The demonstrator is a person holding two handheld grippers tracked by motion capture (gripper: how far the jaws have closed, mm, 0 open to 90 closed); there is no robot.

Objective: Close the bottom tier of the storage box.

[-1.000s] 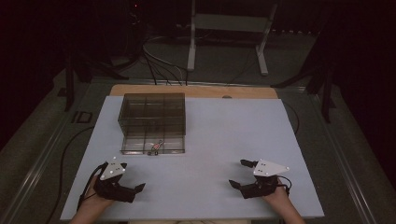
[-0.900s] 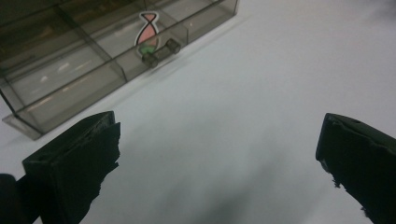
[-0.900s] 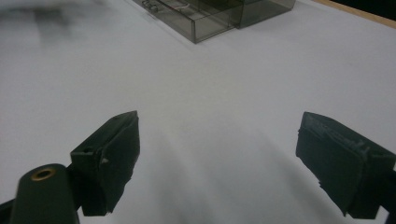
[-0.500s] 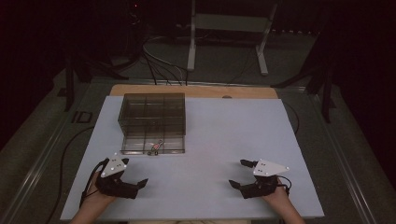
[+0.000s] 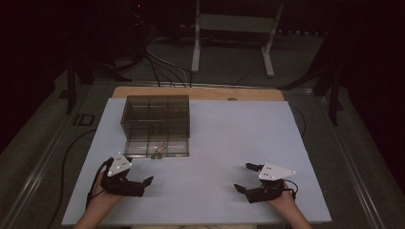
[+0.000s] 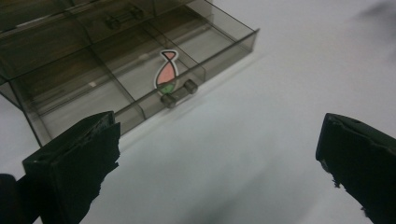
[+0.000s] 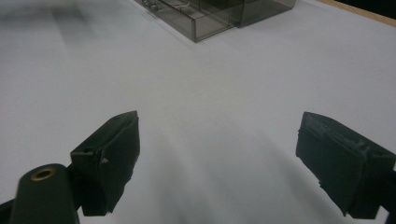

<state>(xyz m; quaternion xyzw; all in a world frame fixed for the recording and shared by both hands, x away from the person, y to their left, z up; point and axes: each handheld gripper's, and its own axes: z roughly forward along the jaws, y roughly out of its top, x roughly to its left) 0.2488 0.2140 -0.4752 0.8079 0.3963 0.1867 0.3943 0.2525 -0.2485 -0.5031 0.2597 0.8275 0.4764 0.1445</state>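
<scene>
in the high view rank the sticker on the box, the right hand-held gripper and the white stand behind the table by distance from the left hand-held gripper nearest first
From the left hand-held gripper:
1. Sticker, on the compartment box's near edge.
2. Right hand-held gripper, across the table's near side.
3. White stand, on the floor beyond the table.

The right gripper (image 7: 217,163) hovers over the white table (image 7: 201,84) with its two black jaws set wide apart and nothing between them. Well beyond the jaws, at the table's far side, stands a smoky clear plastic box (image 7: 219,11); a wooden edge (image 7: 359,13) runs just past the box.
</scene>
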